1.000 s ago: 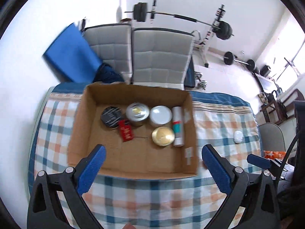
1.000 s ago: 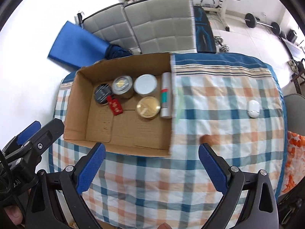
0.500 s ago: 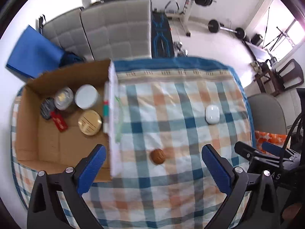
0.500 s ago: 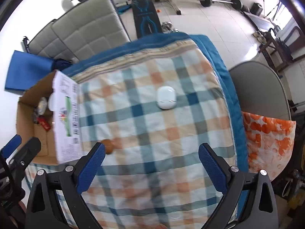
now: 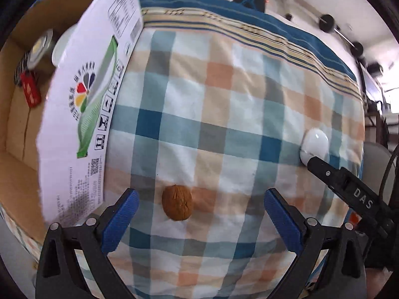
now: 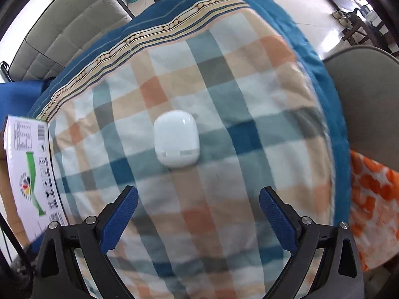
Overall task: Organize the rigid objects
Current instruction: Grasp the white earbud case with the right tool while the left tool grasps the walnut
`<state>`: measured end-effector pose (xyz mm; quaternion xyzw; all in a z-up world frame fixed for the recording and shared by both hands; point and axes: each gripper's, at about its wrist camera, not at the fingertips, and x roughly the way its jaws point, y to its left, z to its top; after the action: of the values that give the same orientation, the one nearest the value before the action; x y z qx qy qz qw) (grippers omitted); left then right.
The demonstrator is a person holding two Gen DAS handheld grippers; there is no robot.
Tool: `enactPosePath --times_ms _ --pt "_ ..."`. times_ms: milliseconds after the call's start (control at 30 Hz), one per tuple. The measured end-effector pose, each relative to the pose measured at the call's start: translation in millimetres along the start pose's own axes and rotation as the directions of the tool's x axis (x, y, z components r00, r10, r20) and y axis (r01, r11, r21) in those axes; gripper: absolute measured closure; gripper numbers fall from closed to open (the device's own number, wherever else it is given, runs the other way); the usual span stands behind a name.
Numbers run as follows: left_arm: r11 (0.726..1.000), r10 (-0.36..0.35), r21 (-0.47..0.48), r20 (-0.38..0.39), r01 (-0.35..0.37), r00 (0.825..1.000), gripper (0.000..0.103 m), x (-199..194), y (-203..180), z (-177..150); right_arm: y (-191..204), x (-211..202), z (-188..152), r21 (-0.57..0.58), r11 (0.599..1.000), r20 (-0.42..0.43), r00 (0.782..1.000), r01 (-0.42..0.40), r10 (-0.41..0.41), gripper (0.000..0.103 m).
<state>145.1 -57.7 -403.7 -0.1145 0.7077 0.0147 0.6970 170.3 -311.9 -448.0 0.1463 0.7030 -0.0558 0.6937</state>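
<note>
A brown walnut (image 5: 177, 206) lies on the checked cloth, just ahead of my open left gripper (image 5: 199, 214) and nearer its left finger. A white earbud case (image 6: 176, 142) rests on the cloth ahead of my open right gripper (image 6: 198, 210), centred between the fingers but beyond their tips. The same earbud case (image 5: 314, 146) shows in the left wrist view at the right, with the right gripper's black finger (image 5: 331, 174) beside it. The cardboard box (image 5: 69, 114) stands at the left, holding tins and a red tag (image 5: 30, 91).
The checked cloth (image 6: 224, 94) has a blue border that drops off at the far and right edges. A grey chair (image 6: 366, 94) and orange-patterned fabric (image 6: 374, 204) lie to the right. Grey cushions (image 6: 69, 27) and gym weights are behind.
Both grippers have swung right, away from the box, and dropped closer to the cloth. The walnut now sits near the left gripper and the earbud case near the right one.
</note>
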Motion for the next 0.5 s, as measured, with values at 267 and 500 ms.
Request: enactPosePath --times_ms 267,500 --pt "0.998 0.057 -0.023 -0.060 -0.058 0.997 0.001 35 3 8 14 36 25 -0.035 0.998 0.007 0.999 0.043 -0.043 0.056" --pt "0.994 0.098 0.066 -0.074 -0.093 0.992 0.051 56 6 -15 10 35 -15 -0.166 0.985 -0.040 0.998 0.042 -0.049 0.055"
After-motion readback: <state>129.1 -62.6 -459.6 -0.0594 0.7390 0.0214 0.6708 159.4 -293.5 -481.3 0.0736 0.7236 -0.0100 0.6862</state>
